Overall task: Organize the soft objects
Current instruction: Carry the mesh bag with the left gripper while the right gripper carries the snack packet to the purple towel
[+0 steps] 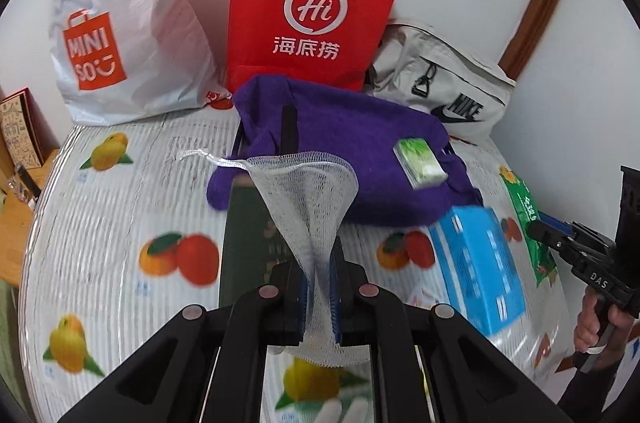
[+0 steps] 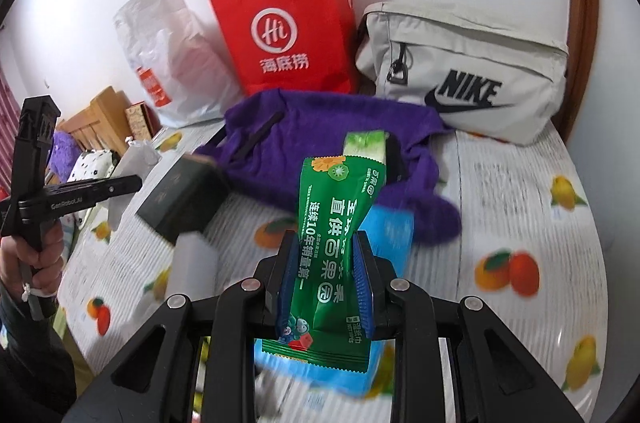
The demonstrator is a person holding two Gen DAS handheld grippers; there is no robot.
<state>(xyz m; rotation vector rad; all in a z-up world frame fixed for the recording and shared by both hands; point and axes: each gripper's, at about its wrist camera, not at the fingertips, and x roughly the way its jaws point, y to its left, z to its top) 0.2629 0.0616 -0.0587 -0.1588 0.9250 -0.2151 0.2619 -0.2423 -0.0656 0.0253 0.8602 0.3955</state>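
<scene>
- Looking along the left gripper [image 1: 320,287], its blue-padded fingers [image 1: 298,297] are pinched narrow on the bunched lower end of a white drawstring mesh pouch [image 1: 308,195], which fans open ahead of and above the tips
- Beyond the tips lies a crumpled purple knitted cloth [image 1: 352,151] with a small green-and-white tissue packet [image 1: 420,161] on it; under and just left of the tips sits a dark green rectangular box [image 1: 248,243], to their right a light blue carton [image 1: 476,263]
- Judged from this: keep the pinch low and steady, since mesh slides easily; lift clear of the box before carrying toward the red paper shopping bag [image 1: 312,7] or the white plastic bag [image 1: 132,23]; which one is the target cannot be told
- From the right gripper [image 2: 326,283], the fingers [image 2: 286,287] are clamped mid-body on a green foil wet-wipes pack [image 2: 332,243], both ends sticking out past the pads
- Ahead of those tips stands a grey fabric pouch with black logo [image 2: 472,71]; a gentle squeeze should do, as the pack visibly buckles
</scene>
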